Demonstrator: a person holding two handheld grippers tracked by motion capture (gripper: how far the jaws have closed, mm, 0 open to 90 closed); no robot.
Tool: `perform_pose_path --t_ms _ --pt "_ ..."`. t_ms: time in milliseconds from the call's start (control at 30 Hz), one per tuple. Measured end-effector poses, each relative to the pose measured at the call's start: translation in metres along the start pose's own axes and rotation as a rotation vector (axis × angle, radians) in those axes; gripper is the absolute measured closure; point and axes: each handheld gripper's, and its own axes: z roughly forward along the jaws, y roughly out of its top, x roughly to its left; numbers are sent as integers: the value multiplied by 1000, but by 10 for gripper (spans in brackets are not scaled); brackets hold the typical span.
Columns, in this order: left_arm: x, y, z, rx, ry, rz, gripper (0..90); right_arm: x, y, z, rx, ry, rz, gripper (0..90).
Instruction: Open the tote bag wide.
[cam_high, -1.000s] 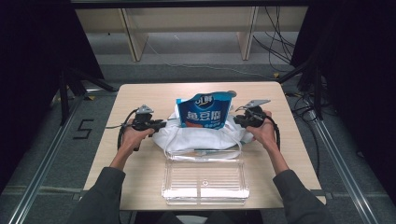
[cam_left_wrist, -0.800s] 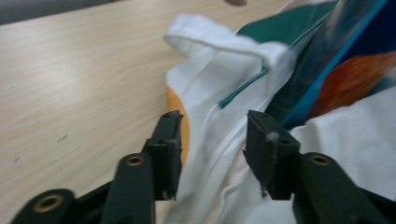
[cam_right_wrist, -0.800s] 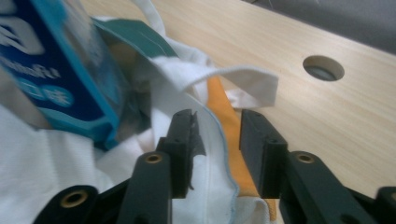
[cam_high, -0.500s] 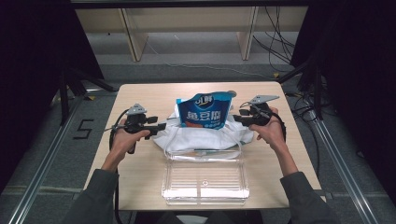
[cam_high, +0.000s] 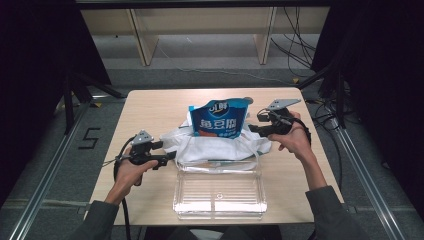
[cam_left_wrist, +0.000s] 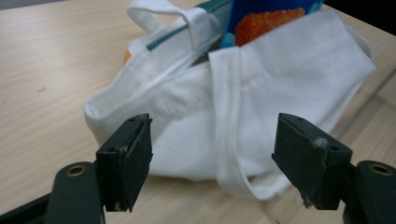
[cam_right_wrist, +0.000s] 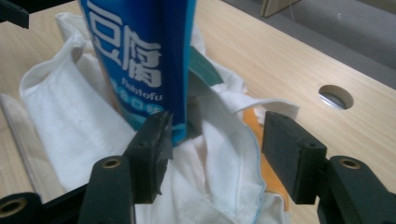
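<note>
White bag (cam_left_wrist: 224, 116) just ahead of left gripper (cam_left_wrist: 212, 158), beside right gripper (cam_right_wrist: 212, 154); fingers of both just opening, wide apart, holding nothing.

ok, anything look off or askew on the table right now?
Only mildly. The blue snack bag stands upright in the white tote bag, well above its slumped, crumpled rim, its torn top edge ragged. The clear plastic tray sits square in front. Nothing spilled. Both grippers, left and right, have just been opening, jaws clear of the cloth.
</note>
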Motion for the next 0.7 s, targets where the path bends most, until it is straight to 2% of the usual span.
perform_pose_path --t_ms 33,100,167,200,267,300,400,467,500,533,567,600,633,667,700 --pt "-1 -1 -4 6 6 22 256 2 1 -2 10 1 6 404" --pt "-4 -6 -10 -2 31 30 249 3 2 -3 12 -1 8 401" --pt "-7 -13 -15 -7 46 11 244 5 2 -3 -2 -9 0 395" --pt "-9 -17 -16 -12 51 2 243 6 3 -4 8 -7 7 389" --pt "-15 -26 -19 -10 61 -2 243 7 4 -6 1 2 -3 380" --pt "-17 -30 -20 -2 62 9 243 7 4 -5 -9 1 -11 377" --pt "-23 -35 -27 14 84 78 233 8 5 -6 -10 -2 5 368" --pt "-23 -37 -33 2 102 73 226 8 6 -8 -4 -11 -3 363" --pt "-22 -38 -36 1 107 77 222 8 7 -7 -10 -11 -32 356" --pt "-21 -40 -38 1 109 61 222 8 7 -7 -10 -11 -32 356" --pt "-21 -43 -40 1 120 69 223 11 7 -9 -3 -21 -11 352" --pt "-21 -45 -41 7 128 64 223 10 9 -9 -6 -22 -24 349" --pt "-22 -48 -40 6 127 61 223 11 10 -9 -19 -44 -37 339" --pt "-22 -51 -40 13 137 67 223 11 10 -9 -19 -44 -37 339" --pt "-24 -54 -39 16 146 53 223 12 11 -10 -12 -40 -24 337"
